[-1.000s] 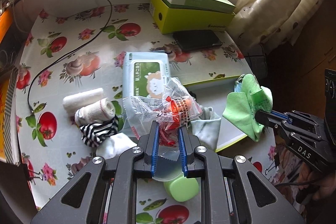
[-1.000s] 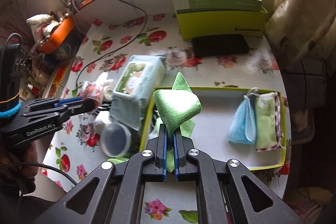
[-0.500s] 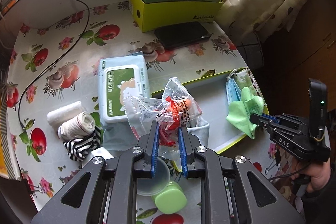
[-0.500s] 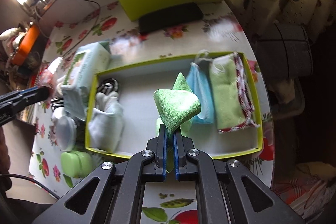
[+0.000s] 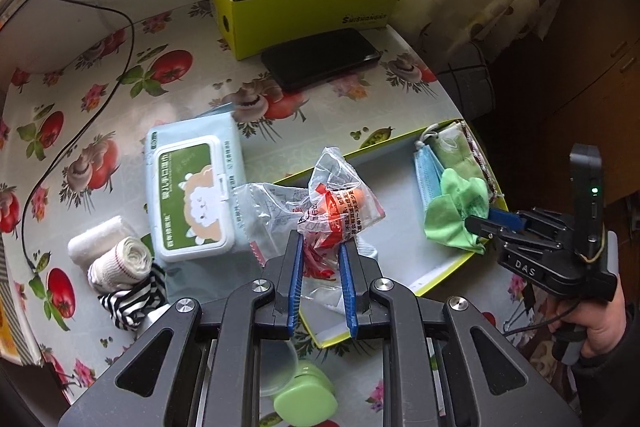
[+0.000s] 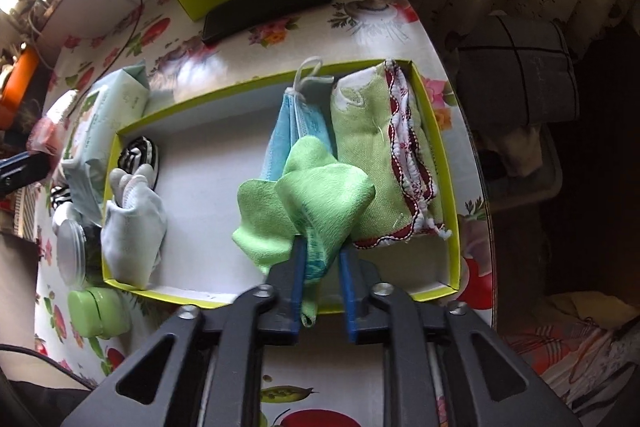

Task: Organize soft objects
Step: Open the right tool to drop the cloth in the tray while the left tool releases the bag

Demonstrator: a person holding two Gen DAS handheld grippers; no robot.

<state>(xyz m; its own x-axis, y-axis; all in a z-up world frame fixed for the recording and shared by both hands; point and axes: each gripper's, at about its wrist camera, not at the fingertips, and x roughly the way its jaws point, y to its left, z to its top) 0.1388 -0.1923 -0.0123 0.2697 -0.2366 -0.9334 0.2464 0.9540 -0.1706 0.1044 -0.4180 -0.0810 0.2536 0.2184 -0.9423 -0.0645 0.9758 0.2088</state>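
**Green cloth let go over the tray; plastic bag waiting**

The right tool [image 6: 318, 259] pointed steeply down over the near right part of the yellow-rimmed tray [image 6: 434, 131]. Its jaws had just been opening. The green cloth [image 6: 308, 203] was between them, draped against the left pad, with a clear gap to the right pad, so I read it as released, not gripped. The cloth lay bunched directly ahead of the tips, touching the blue face mask [image 6: 292, 123] and the folded green towel [image 6: 372, 155] beyond it. Its loose tail hung back between the jaws, along the tool's own line. By my judgement a straight lift was what the next move called for; a sideways pull could drag the tail along.

The left tool [image 5: 320, 251] was closed on a crumpled plastic bag [image 5: 332, 203] with red print, held over the tray's near left corner. The tray's bare middle lay ahead and to the right of it, so the left hand was the nearer for that spot.

The right wrist view alone showed the tray's left end: a pale sock [image 6: 132, 223] and a striped sock [image 6: 140, 155] already inside. The left wrist view alone showed what was left on the worktop [image 5: 120, 99]: rolled white socks [image 5: 116, 259], a striped piece [image 5: 132, 299] and a wipes pack [image 5: 192, 195], all to the left of that tool. It also showed the person's hand [image 5: 596, 323] on the right tool.
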